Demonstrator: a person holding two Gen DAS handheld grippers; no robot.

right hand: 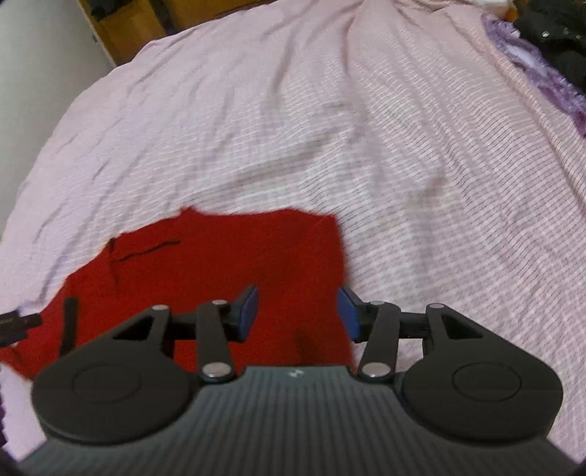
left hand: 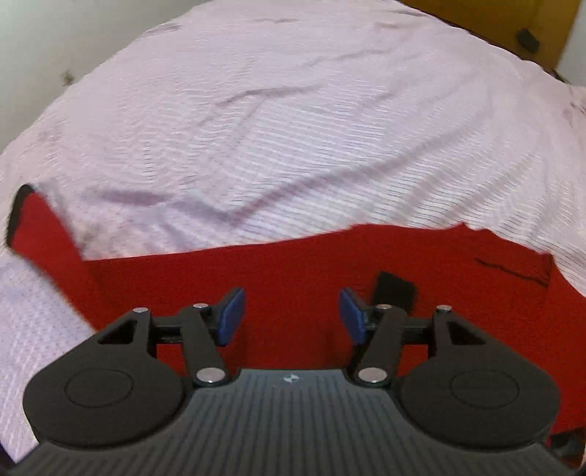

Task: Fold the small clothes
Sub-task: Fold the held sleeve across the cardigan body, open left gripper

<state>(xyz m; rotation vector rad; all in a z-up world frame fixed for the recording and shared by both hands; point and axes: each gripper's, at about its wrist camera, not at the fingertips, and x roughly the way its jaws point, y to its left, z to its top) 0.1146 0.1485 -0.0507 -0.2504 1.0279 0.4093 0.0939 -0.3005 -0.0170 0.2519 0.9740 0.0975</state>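
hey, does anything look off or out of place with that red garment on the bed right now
Mostly no. The red garment lies fairly flat on the pink striped bedsheet, but one black-cuffed sleeve sticks out sideways, unfolded, and its far edge looks uneven. The sheet is wrinkled. Both tongs, left and right, are open and hold nothing.

Red garment on pink-striped bedsheet

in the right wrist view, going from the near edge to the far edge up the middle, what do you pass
Right gripper with its blue-padded fingers apart and nothing between them → flat red knit garment → wrinkled pale pink striped bedsheet → brown wooden furniture at the far edge, top left.
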